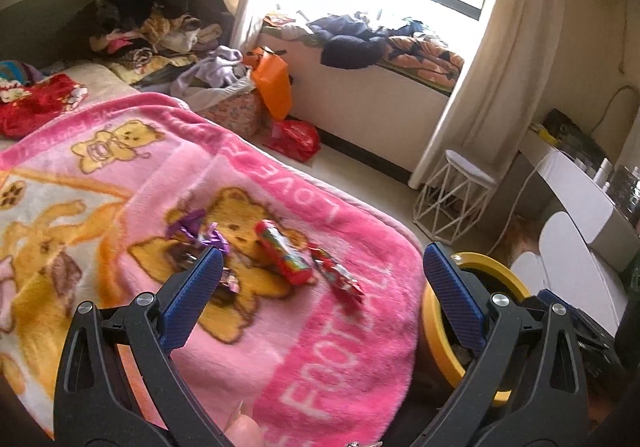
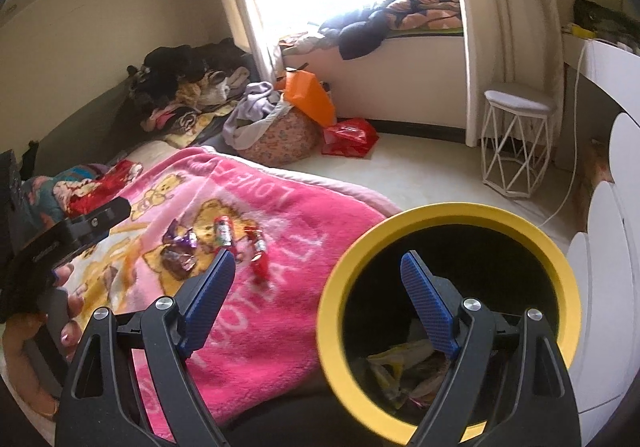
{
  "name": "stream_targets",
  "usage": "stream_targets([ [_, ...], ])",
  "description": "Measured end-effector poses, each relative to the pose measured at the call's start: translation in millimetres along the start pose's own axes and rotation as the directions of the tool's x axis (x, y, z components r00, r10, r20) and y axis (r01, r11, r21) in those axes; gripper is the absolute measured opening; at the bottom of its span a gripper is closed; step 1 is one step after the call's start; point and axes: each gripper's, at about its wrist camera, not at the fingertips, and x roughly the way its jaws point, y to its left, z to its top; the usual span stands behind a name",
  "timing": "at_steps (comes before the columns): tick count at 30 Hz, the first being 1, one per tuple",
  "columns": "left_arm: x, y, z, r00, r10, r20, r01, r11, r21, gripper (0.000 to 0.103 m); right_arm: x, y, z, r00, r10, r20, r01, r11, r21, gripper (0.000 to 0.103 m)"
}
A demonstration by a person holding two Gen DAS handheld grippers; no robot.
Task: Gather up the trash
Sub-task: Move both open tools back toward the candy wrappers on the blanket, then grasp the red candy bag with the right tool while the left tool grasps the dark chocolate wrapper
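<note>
My landmark is the pink bear blanket (image 1: 280,347) spread over the bed. On its middle, over the printed bear, the trash lies in a loose row: furthest left the purple foil wrappers (image 1: 198,233), right of them the red candy tube (image 1: 284,257), then a crumpled red wrapper (image 1: 338,277) nearest the blanket's right border. My left claw (image 1: 323,295) hangs above the near part of the blanket with its blue pads spread wide and nothing between them; its left pad sits just in front of the purple wrappers. Just off the blanket's right edge stands the yellow-rimmed bin (image 2: 448,211), with a few wrappers (image 2: 404,371) already lying at its dark bottom. My right claw (image 2: 316,303) is spread wide too, empty, its left pad over the blanket's edge and its right pad over the bin's mouth. Beyond the blanket's far right corner a red plastic bag (image 2: 350,137) rests on the floor, and further right a white wire stool (image 2: 516,139).
</note>
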Motion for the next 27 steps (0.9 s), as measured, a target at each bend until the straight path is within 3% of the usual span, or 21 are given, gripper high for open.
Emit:
stream_targets([
  [13,5,50,1,0.996,0.090,-0.007,-0.091,0.995,-0.052,0.092,26,53,-5,0.997,0.069,-0.041,-0.073,0.993,-0.094,0.082],
  [20,13,87,-5,0.988,0.148,-0.054,-0.153,0.981,-0.120,0.092,48,81,-7,0.991,0.103,-0.084,-0.114,0.983,-0.142,0.082],
  [27,20,114,-13,0.983,0.160,-0.089,-0.173,0.969,-0.174,0.092,75,89,-7,0.991,0.080,-0.111,-0.097,0.982,-0.161,0.079],
])
